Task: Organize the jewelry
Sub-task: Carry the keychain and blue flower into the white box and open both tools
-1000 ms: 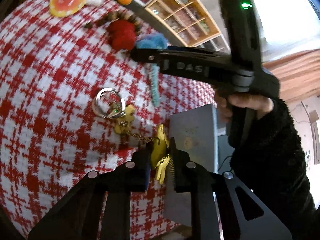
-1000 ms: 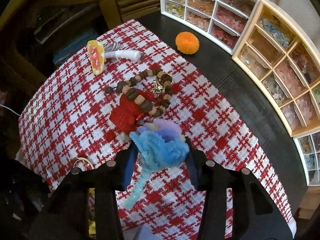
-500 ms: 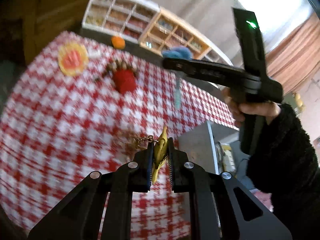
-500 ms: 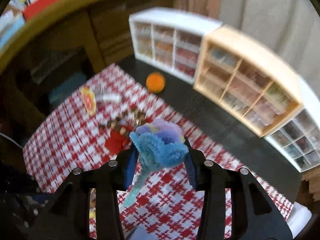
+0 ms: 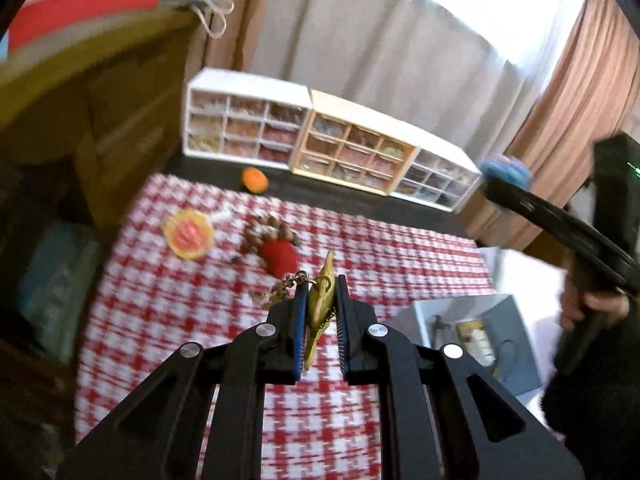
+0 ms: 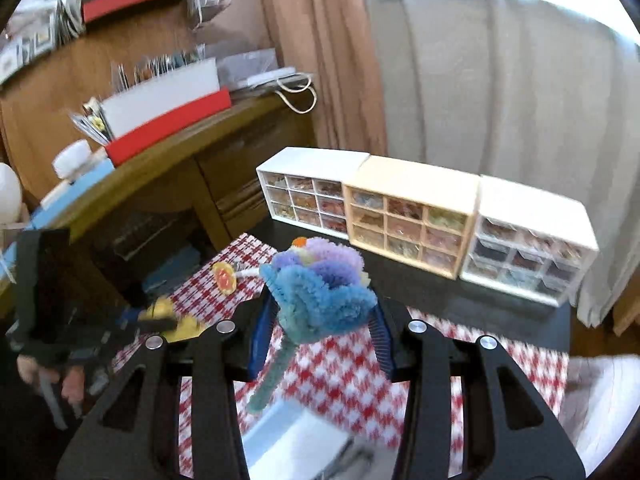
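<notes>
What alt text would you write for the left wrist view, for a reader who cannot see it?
The left claw is shut on a yellow keychain charm above a red-checked cloth. Three drawer boxes stand behind; an open grey box sits at right.

Drawer cabinets (image 5: 332, 148) behind cloth (image 5: 200, 320); box (image 5: 476, 332) right of cloth.

— What's the right hand-held gripper (image 6: 320, 322) carrying?

— A fuzzy pipe-cleaner flower (image 6: 320, 284), blue and purple, pinched between both pads, its stem drooping toward the near side above the red-and-white checked cloth (image 6: 336, 368).

— And beyond it?

— Three small drawer organizers (image 6: 412, 216) in a row at the far edge of the dark counter (image 6: 480, 304). On the left, the left hand-held gripper (image 6: 160, 320) grips something yellow, too blurred to name.
</notes>
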{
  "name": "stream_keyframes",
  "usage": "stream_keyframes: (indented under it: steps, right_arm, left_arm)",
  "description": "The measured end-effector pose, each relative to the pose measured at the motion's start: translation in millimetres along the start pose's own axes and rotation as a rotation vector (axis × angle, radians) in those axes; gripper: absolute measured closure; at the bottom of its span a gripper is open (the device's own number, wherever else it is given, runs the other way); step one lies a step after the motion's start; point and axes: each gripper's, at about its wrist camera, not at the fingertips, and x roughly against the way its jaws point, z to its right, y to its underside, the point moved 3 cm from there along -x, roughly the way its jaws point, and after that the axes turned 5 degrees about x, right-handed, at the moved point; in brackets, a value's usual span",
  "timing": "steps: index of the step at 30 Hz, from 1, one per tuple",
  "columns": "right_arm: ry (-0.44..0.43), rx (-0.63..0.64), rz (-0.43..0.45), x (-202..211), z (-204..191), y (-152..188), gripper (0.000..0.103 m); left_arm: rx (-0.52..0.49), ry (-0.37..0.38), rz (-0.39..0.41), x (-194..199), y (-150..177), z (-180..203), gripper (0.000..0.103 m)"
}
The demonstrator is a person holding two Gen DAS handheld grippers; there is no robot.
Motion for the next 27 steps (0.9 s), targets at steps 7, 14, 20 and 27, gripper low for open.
stream_keyframes:
  steps: [7,14,20,27]
  right_arm:
    - [0.078,-0.076,-0.048,52.2,13.7,59.8,0.061]
    - [0.185,-0.22,-0.159,59.0,37.2,125.7,0.061]
    - [0.242,-0.277,-0.19,62.0,49.6,143.9,0.061]
    - [0.242,-0.288,-0.233,55.5,55.1,153.5,0.061]
  left_arm:
    - [-0.1,-0.023,0.111,31.2,-22.5,34.6,0.089]
    - [-0.169,0.029,0.137,47.4,-33.3,73.1,0.089]
    - [-0.211,0.115,0.047,36.0,-26.5,116.2,0.089]
    - [-0.245,0.214,-0.027,21.1,-11.0,170.3,0.089]
